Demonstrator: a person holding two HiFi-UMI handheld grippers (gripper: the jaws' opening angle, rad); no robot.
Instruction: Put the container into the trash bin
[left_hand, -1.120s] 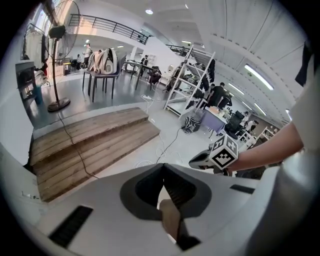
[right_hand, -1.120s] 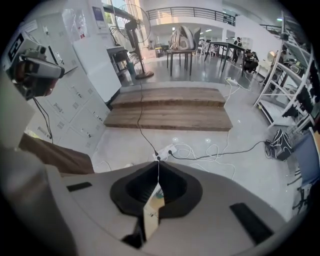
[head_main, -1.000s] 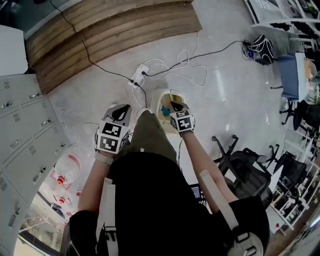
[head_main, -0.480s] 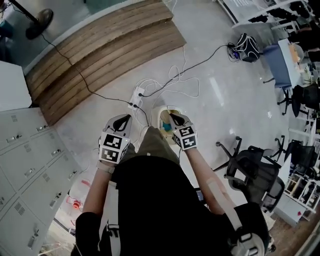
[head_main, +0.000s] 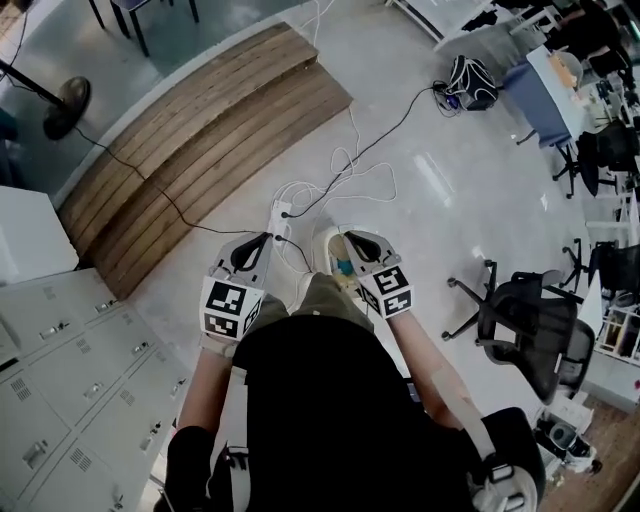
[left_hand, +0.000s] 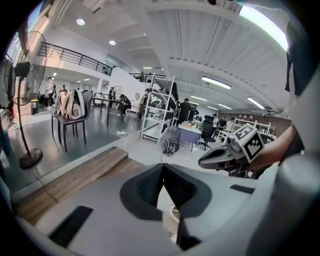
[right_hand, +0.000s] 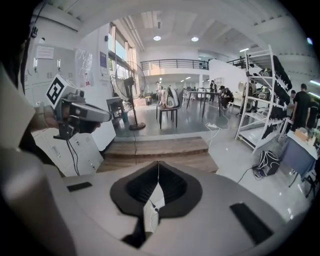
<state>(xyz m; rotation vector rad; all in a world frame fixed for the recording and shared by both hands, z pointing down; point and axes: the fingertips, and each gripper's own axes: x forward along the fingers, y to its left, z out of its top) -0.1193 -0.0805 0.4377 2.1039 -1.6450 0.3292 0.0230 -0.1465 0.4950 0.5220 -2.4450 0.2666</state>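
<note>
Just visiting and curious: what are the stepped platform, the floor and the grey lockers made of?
Stepped platform: looks like wood, matt, with plank lines and brown grain. Floor: hard, polished, perhaps stone or resin; it shows bright reflections. Lockers: probably painted metal, smooth grey doors with small handles.

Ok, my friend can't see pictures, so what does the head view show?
A person looks down at the left gripper and right gripper, both shut and empty, held out above a pale bin on a shiny floor. Wooden steps lie beyond, with lockers to the left and office chairs to the right.
</note>
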